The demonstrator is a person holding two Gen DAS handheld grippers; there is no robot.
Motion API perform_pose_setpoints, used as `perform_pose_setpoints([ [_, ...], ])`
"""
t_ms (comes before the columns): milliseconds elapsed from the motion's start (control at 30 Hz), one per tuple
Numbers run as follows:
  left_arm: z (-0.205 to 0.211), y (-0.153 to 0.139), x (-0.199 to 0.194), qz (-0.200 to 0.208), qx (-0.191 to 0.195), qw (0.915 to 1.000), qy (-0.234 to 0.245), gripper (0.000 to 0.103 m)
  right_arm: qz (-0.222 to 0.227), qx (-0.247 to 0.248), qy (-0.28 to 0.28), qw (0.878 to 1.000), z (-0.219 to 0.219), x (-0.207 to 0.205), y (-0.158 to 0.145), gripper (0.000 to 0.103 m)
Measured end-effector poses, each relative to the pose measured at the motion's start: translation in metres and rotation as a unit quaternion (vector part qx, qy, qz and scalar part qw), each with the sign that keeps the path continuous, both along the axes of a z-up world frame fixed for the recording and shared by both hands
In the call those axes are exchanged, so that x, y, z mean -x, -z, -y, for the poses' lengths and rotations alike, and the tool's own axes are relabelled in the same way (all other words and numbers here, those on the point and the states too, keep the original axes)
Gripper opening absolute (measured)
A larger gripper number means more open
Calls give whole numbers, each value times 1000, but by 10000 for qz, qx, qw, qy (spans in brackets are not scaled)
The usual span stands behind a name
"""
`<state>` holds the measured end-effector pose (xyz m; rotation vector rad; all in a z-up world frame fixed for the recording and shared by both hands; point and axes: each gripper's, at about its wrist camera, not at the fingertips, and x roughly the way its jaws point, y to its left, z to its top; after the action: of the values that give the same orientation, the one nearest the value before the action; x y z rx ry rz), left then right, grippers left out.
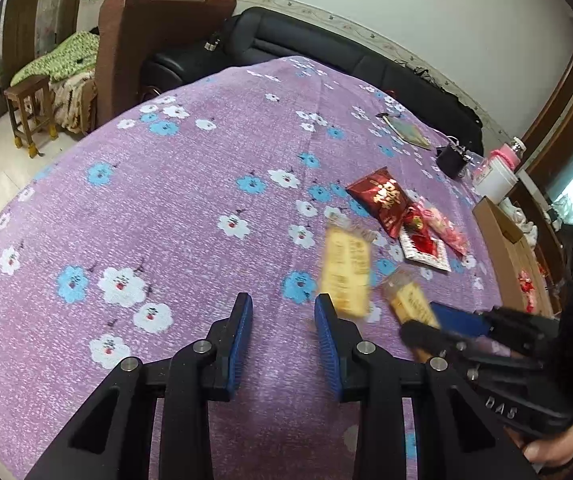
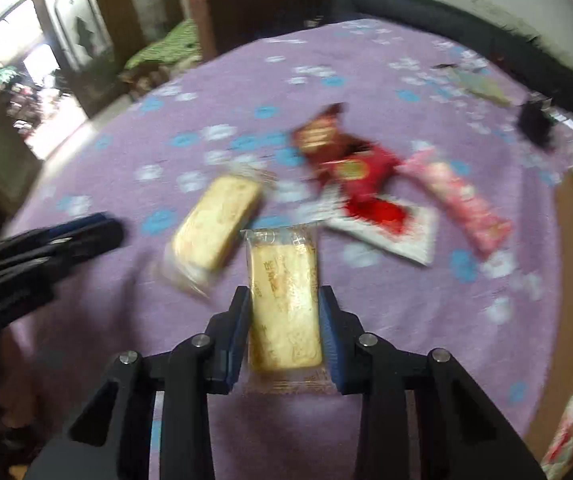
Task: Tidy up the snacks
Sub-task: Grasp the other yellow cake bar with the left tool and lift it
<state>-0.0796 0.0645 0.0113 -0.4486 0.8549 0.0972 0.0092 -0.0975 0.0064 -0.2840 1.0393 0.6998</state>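
The right tongs (image 2: pixel 284 320) clamp a wrapped yellow cake (image 2: pixel 284 300) above the purple-clothed bench (image 2: pixel 406 320), while the left tongs (image 1: pixel 283 316) stand apart, holding nothing, a second cake (image 1: pixel 344 276) just ahead.

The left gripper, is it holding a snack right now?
No, the left gripper is open with only the purple flowered cloth between its fingers, while the right gripper clamps a yellow cracker packet.

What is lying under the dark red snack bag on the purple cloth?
The dark red snack bag partly overlaps a white-edged red packet. Whatever else lies beneath it is covered.
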Motion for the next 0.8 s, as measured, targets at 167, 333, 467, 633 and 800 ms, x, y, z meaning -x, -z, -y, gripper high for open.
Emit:
perform_pose_setpoints([
  [167, 13, -11, -13, 33, -271, 9992, 279, 50, 144, -42, 384, 9992, 32, -4, -9, 33],
  [333, 45, -18, -34, -27, -871, 9924, 869, 72, 27, -229, 765, 9968, 70, -12, -4, 33],
  [467, 60, -9, -48, -272, -1333, 9860, 964, 67, -80, -438, 887, 9951, 83, -20, 1, 33],
  [633, 65, 4, -56, -432, -1445, 9842, 927, 39, -69, -520, 834, 9951, 85, -21, 3, 33],
  [800, 72, 4, -55, -306, -1525, 9840, 869, 35, -12, -599, 806, 9949, 88, -18, 1, 33],
])
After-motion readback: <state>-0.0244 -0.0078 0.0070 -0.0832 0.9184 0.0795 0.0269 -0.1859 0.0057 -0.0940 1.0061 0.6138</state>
